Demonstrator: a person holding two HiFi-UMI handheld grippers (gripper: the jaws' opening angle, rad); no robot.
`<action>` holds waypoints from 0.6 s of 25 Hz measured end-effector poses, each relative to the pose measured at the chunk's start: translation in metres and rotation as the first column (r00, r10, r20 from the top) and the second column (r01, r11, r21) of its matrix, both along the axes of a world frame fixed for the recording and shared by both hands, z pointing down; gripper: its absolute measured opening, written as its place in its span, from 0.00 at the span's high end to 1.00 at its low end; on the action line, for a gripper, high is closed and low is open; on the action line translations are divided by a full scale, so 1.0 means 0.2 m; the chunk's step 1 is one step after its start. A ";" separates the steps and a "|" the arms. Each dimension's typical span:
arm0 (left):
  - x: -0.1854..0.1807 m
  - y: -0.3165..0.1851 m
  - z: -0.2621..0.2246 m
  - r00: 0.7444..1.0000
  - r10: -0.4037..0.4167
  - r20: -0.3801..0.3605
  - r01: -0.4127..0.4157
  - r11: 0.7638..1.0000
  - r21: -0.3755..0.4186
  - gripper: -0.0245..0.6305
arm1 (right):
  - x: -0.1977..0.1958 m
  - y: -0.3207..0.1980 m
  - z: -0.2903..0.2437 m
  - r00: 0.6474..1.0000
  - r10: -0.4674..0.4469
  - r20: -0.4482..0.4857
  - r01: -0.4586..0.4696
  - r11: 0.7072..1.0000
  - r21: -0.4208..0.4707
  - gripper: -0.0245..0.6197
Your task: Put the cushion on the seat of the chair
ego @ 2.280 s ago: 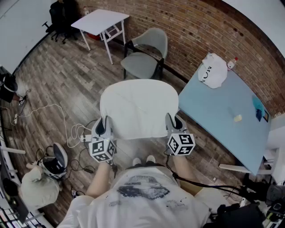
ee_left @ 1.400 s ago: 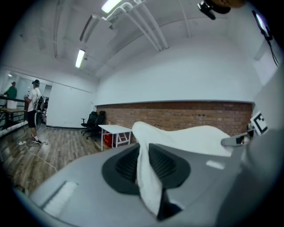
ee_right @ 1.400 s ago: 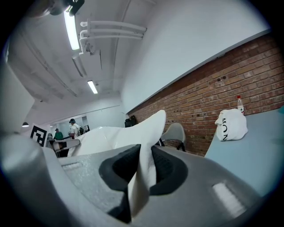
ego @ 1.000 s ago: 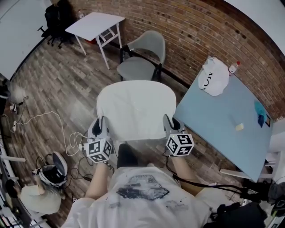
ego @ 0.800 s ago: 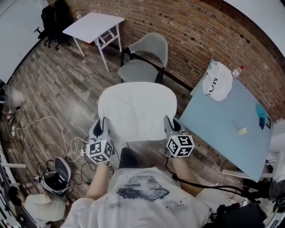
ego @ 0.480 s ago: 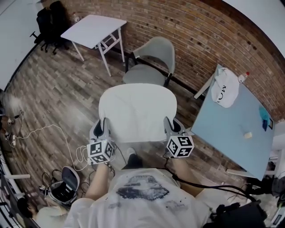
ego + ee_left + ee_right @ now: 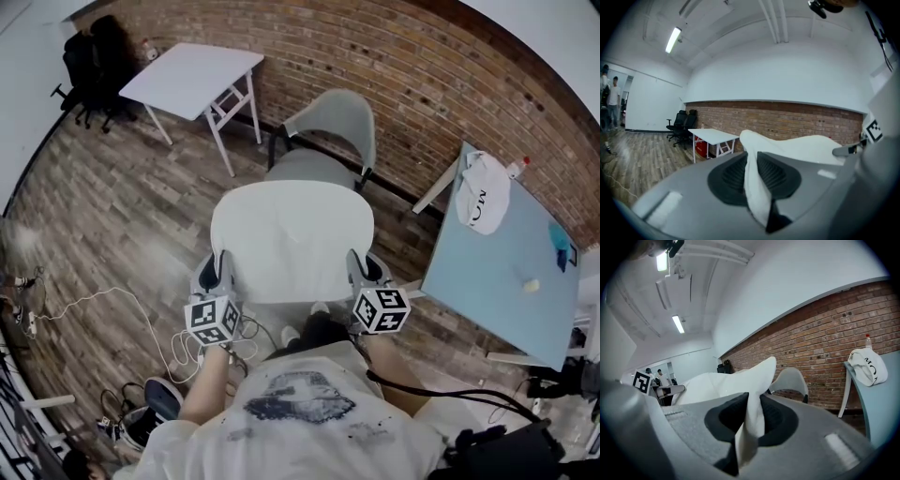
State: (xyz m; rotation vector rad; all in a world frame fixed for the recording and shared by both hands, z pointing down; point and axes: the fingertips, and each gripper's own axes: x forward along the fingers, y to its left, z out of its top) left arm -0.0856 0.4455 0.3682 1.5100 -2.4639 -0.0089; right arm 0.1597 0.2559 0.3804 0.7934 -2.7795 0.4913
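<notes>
A white cushion [image 7: 292,239] hangs flat in the air in front of the person, stretched between both grippers. My left gripper [image 7: 219,269] is shut on its near left corner, and the cushion's edge [image 7: 754,187] shows pinched between the dark pads. My right gripper [image 7: 362,267] is shut on the near right corner, where the white cloth [image 7: 750,427] is squeezed between the pads. The grey chair [image 7: 330,131] stands just beyond the cushion against the brick wall; its seat [image 7: 305,170] is partly hidden behind the cushion's far edge. The chair's back [image 7: 790,379] shows in the right gripper view.
A pale blue table [image 7: 511,272] stands to the right with a white bag [image 7: 483,192] and a bottle on it. A white folding table [image 7: 192,67] and black office chairs [image 7: 84,61] stand at the back left. Cables [image 7: 112,300] lie on the wooden floor at left.
The person has walked toward the grey chair carrying the cushion. The chair now sits right behind the cushion's far edge. Both grips are unchanged.
</notes>
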 end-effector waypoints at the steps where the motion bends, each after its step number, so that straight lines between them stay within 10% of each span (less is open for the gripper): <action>1: -0.03 -0.03 0.00 1.000 0.008 -0.002 -0.008 1.000 -0.001 0.88 | -0.02 -0.02 0.00 1.000 0.008 0.000 -0.008 1.000 -0.001 0.88; 15: -0.45 -0.66 0.11 0.993 0.113 -0.016 -0.114 0.992 -0.058 0.88 | -0.36 -0.51 0.15 0.993 0.114 -0.007 -0.114 0.992 -0.049 0.88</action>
